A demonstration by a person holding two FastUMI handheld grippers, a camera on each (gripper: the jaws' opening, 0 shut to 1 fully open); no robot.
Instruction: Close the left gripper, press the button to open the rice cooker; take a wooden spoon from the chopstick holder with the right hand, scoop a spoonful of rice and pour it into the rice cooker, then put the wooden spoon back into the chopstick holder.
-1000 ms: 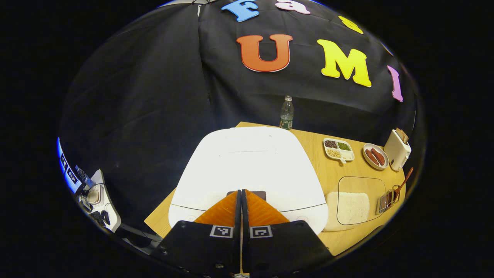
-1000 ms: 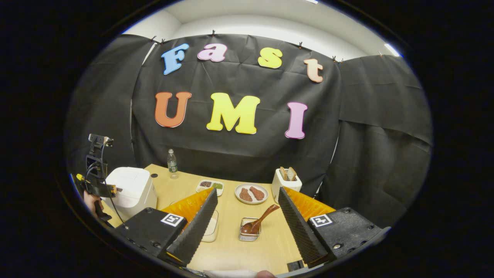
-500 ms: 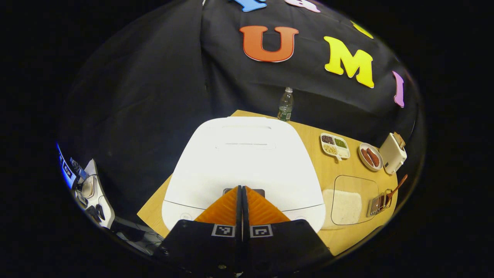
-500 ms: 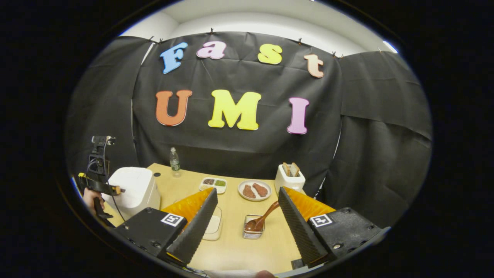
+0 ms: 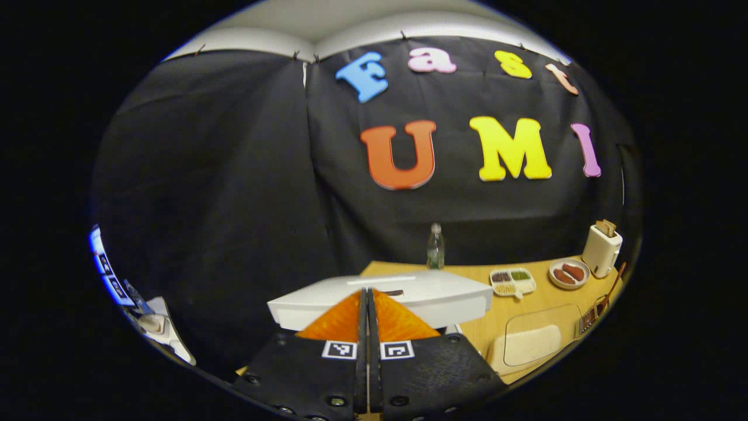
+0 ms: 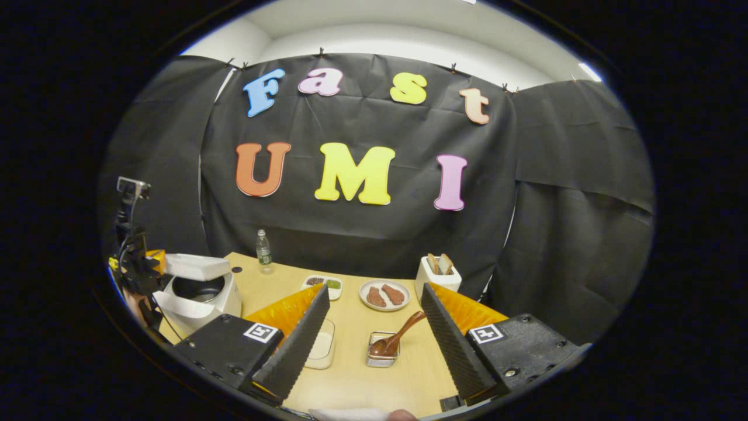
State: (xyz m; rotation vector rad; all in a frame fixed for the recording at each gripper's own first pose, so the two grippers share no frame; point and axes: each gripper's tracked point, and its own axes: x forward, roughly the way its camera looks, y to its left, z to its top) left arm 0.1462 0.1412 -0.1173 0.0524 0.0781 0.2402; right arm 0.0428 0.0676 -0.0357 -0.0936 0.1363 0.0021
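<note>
The white rice cooker (image 6: 198,292) stands at the table's left with its lid (image 6: 196,266) sprung partway up, so the dark pot shows under it. In the left gripper view the lid (image 5: 409,298) appears edge-on just beyond my left gripper (image 5: 367,292), which is shut with nothing between its fingers. The left gripper (image 6: 137,263) hangs beside the cooker, held by a hand. A wooden spoon (image 6: 403,330) leans in the small wire chopstick holder (image 6: 383,351). My right gripper (image 6: 374,289) stands open above and in front of the holder. The clear rice container (image 6: 321,345) lies left of the holder.
At the back of the wooden table (image 6: 350,380) are a water bottle (image 6: 263,250), a divided dish of beans (image 6: 323,285), a plate of sausages (image 6: 384,295) and a white toaster with bread (image 6: 438,275). The rice container (image 5: 529,345) sits right of the cooker.
The cooker lid has popped up from shut to partly raised. My left gripper, still shut, has lifted and tilted up off the lid. The right gripper has barely moved.
</note>
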